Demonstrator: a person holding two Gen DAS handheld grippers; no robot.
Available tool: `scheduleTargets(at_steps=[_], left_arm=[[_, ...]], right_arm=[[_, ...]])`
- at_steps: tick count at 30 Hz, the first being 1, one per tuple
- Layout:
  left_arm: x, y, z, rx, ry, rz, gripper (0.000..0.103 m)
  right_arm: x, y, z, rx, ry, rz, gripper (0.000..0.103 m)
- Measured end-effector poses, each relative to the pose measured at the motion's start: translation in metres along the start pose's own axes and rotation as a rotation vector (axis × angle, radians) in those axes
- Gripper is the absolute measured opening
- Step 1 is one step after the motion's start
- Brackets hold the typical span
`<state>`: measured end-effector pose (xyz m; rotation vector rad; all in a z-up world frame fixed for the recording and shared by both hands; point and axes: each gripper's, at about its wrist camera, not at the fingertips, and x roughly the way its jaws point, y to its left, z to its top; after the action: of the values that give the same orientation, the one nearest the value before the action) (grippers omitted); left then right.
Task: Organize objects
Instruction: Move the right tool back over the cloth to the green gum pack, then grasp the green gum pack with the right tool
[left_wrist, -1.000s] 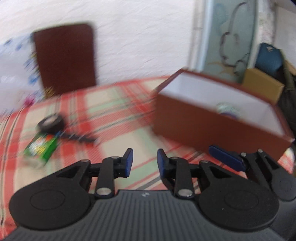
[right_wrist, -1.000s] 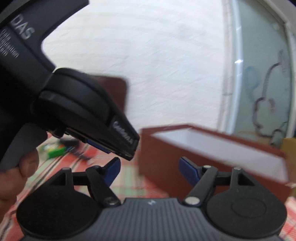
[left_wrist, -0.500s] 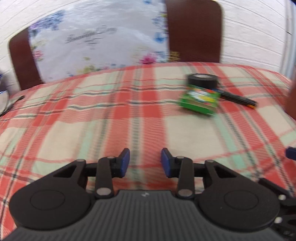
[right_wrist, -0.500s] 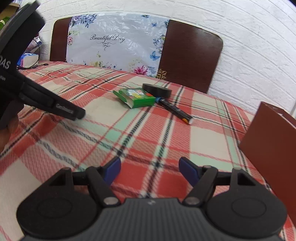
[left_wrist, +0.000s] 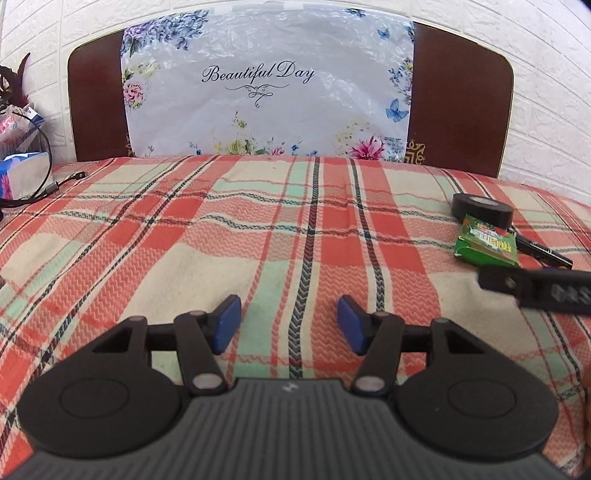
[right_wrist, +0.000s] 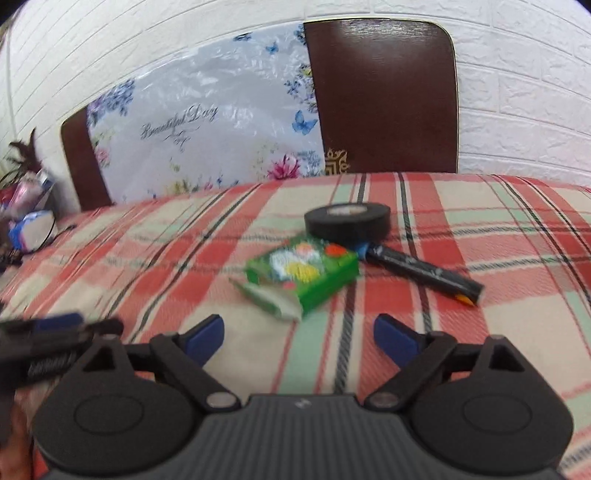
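Left wrist view: the left gripper (left_wrist: 288, 319) was opening over bare tablecloth (left_wrist: 184, 251), nothing between its jaws. Right wrist view: the right gripper (right_wrist: 298, 338) was opening, empty, just short of the green box (right_wrist: 306, 273); the tape roll (right_wrist: 347, 221) touched the box's far side, and the marker (right_wrist: 424, 271) lay at the tape.

Both wrist views look low across the plaid tablecloth (left_wrist: 295, 221), sharing it.

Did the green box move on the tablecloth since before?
No. The green box lies beside the black tape roll and the marker, just as before. Only the camera came nearer.
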<state>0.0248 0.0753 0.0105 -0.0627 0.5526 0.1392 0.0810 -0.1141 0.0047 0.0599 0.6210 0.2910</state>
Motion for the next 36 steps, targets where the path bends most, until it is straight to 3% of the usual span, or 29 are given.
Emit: scheduleTargets(at_steps=[4,15,18,23,28,36], left_arm=[[0.002,0.000,0.000,0.005,0.000,0.004,0.062],[0.003,0.000,-0.001,0.006,0.002,-0.001,0.065],[0.003,0.000,0.000,0.007,0.002,-0.001,0.065],[0.003,0.000,0.000,0.007,0.003,-0.001,0.065],[0.003,0.000,0.000,0.008,0.003,-0.001,0.066],[0.003,0.000,0.000,0.007,0.002,-0.001,0.066]], right_arm=[[0.023,0.005,0.014,0.030,0.016,-0.044,0.103],[0.051,0.023,0.024,-0.004,0.044,-0.170,0.102],[0.049,0.024,0.023,-0.015,0.034,-0.158,0.093],[0.042,0.028,0.021,-0.045,0.017,-0.122,0.062],[0.037,0.031,0.019,-0.073,0.015,-0.084,0.040],[0.014,0.027,0.006,-0.134,0.032,-0.012,0.026]])
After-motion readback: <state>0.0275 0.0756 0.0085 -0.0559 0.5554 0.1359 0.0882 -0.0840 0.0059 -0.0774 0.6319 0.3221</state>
